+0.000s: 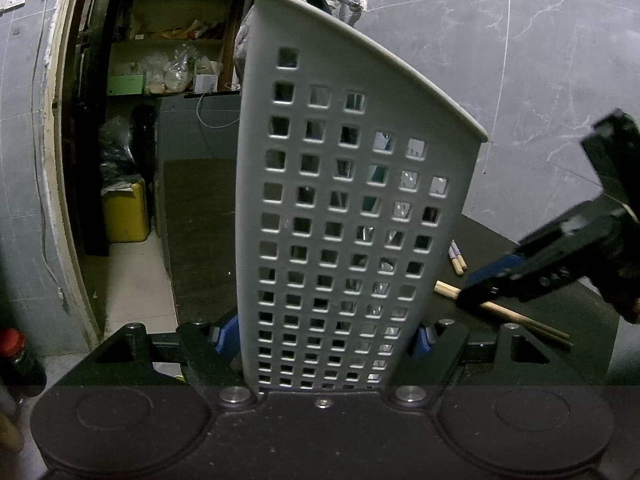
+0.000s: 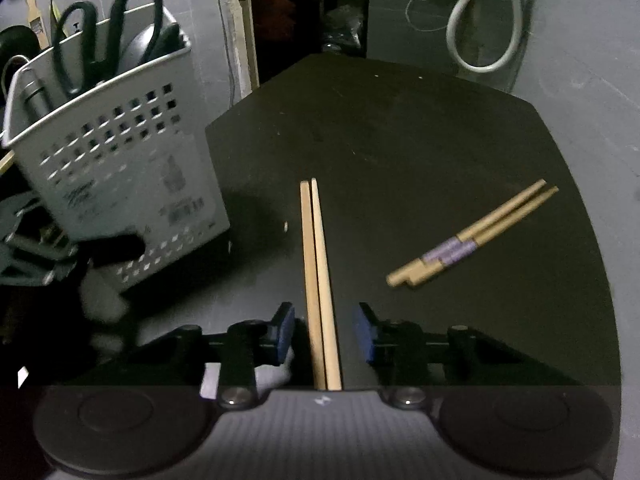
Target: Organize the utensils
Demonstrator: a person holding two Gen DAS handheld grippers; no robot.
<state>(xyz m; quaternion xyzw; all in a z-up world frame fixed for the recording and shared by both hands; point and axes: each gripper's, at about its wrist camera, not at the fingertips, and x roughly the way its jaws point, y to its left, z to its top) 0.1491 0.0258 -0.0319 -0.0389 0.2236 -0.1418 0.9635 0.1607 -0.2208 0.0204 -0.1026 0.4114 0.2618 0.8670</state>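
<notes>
1. Left tongs (image 1: pixel 322 338): clamped on the base of the grey perforated utensil basket (image 1: pixel 352 208); blue pads press its two side walls. Basket stands upright on the counter (image 2: pixel 400 128).
2. Right tongs (image 2: pixel 324 334): part-way apart, pointing down at the counter. From my right wrist feed the plain chopstick pair (image 2: pixel 318 280) runs straight between the blue pads (image 2: pixel 366 334), a gap on each side, no contact that I can see. Not gripped.
3. Left wrist feed shows the same right tongs (image 1: pixel 520 276) low over that pair (image 1: pixel 516 318), just right of the basket.
4. Second chopstick pair, purple band (image 2: pixel 468 236): flat on the counter, lying diagonally, right of the plain pair and apart from it.
5. Basket contents seen in the right view: black-handled scissors (image 2: pixel 108 32), a dark rounded utensil, a grey handle at the left corner. Can't identify the rest.
6. Frames are dim; right view slightly blurred.
</notes>
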